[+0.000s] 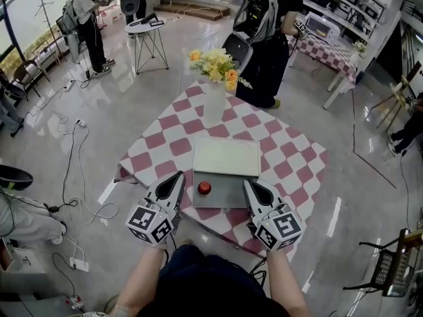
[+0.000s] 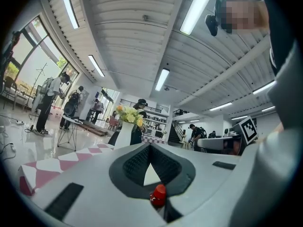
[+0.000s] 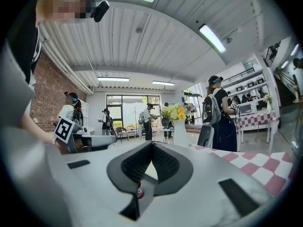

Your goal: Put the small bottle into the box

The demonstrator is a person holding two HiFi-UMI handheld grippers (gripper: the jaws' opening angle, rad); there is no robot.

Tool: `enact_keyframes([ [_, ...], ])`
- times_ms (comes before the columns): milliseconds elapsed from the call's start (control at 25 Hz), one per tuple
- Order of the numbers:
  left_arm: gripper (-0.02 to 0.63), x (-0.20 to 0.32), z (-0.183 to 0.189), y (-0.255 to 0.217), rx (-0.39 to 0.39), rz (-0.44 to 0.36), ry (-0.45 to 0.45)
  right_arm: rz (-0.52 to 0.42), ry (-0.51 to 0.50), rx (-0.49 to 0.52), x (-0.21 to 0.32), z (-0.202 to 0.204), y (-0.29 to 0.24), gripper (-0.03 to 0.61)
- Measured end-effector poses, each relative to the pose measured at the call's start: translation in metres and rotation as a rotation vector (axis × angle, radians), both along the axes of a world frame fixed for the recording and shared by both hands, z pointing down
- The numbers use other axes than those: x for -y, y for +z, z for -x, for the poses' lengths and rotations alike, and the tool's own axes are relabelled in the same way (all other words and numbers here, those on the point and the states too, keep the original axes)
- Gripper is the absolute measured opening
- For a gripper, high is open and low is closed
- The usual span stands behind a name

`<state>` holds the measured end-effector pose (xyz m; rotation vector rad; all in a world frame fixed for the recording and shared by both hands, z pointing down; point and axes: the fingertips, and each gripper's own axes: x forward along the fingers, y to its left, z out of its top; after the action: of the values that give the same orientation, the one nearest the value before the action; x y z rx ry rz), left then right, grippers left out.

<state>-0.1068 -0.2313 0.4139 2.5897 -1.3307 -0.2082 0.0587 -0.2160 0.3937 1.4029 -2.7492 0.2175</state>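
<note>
The small bottle (image 1: 204, 188) stood upright on the grey tray (image 1: 228, 197), near side of the white box (image 1: 226, 156); it lay between both clenched, empty grippers, closer to the left gripper (image 1: 179, 176) than the right gripper (image 1: 248, 184).

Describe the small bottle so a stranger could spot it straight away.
Look at the pink-checked table with the flower vase. Nearer than the pale box lies a grey panel; the small bottle stands there, alone in having a red cap.

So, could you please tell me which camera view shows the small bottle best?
The head view: the small bottle stands unobstructed on the grey tray. The left gripper view shows its red cap peeking through the left claw; the right gripper view shows only a sliver.
</note>
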Motion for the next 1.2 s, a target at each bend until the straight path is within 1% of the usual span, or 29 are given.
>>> enact_keyframes([
  [200, 0.002, 0.003, 0.001, -0.007, -0.005, -0.018, -0.013, -0.013, 0.023, 0.013, 0.003, -0.01, -0.005, 0.003],
  [640, 0.002, 0.012, 0.008, -0.015, -0.007, -0.03, -0.036, -0.023, 0.073, 0.032, 0.01, -0.026, -0.01, 0.003],
  [1200, 0.002, 0.018, 0.009, -0.005, -0.002, -0.012, -0.038, -0.015, 0.067, 0.02, 0.018, -0.024, -0.001, 0.003],
])
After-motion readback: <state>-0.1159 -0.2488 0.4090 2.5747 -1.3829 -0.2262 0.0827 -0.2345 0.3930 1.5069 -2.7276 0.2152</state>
